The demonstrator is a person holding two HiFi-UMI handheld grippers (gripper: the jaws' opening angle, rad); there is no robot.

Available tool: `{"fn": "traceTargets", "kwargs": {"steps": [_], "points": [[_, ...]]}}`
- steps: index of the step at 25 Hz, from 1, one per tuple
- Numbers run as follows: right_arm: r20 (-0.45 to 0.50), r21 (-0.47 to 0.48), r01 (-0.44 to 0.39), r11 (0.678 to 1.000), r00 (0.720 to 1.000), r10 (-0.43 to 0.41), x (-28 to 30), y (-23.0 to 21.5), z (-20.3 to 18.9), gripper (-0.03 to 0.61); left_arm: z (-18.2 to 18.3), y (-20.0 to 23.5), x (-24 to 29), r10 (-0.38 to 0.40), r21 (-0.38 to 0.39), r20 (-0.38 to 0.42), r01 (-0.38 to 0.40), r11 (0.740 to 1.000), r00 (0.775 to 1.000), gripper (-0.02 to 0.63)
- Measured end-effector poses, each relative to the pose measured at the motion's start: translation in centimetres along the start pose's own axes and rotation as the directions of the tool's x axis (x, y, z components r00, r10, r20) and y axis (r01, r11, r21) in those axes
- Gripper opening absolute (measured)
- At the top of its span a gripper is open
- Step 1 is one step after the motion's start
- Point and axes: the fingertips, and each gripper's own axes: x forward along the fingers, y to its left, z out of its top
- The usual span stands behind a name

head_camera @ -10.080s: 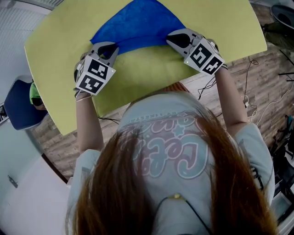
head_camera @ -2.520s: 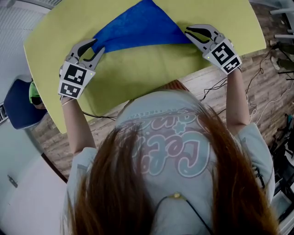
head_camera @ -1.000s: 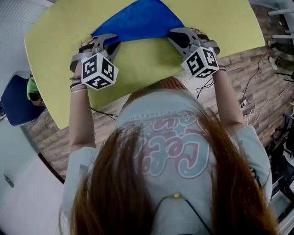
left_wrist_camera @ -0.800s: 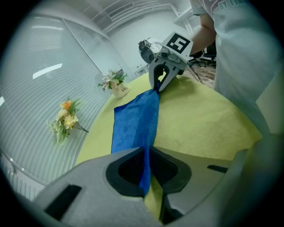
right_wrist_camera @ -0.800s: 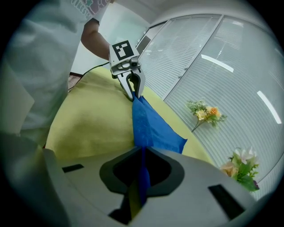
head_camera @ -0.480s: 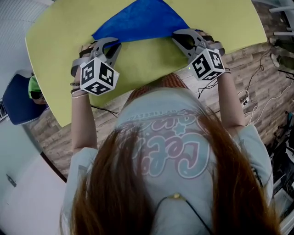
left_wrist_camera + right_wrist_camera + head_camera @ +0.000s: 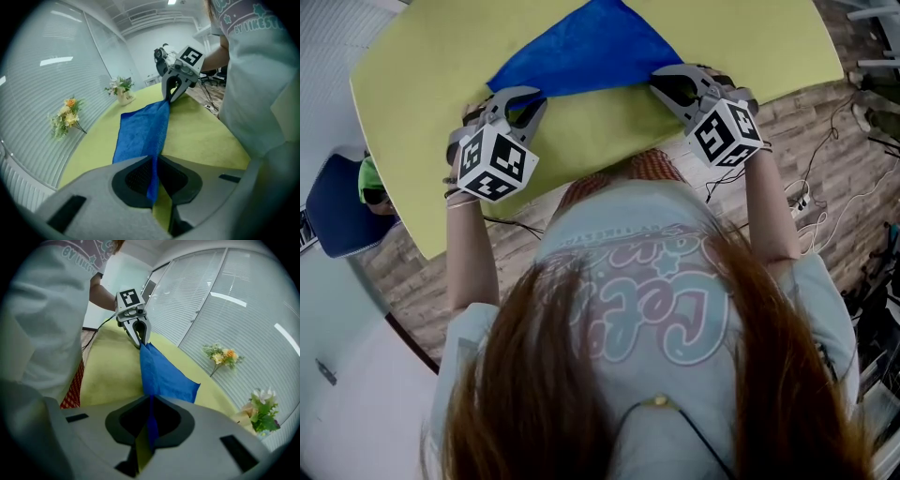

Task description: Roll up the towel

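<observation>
just closed, left tongs [image 7: 502, 96] and right tongs [image 7: 659, 81] pinch the towel [image 7: 581, 47].

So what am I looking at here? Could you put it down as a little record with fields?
Surface: yellow-green table
Item: blue towel, mostly lying on the table
Left tool: jaws have just been closing, now shut on the towel's near edge
Right tool: jaws have just been closing, now shut on the same edge at the other end
Also there: flowers at the table's far edge
Operator: a person holding one tool in each hand
</observation>
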Motion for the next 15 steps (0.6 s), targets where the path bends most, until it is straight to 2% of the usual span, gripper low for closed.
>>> {"fn": "traceTargets", "kwargs": {"steps": [7, 15], "points": [[0.01, 0.001, -0.026, 1.0, 1.0, 0.026, 0.1, -0.6, -0.2, 0.032, 0.2, 0.5, 0.3, -0.006, -0.007, -0.018, 0.006, 1.0, 1.0, 0.037], [0.045, 0.045, -0.033, 0.998, 0.999, 0.031, 0.5, -1.9, -0.1, 0.034, 0.1, 1.7, 0.6, 0.006, -0.037, -0.01, -0.006, 0.999, 1.0, 0.037]]}}
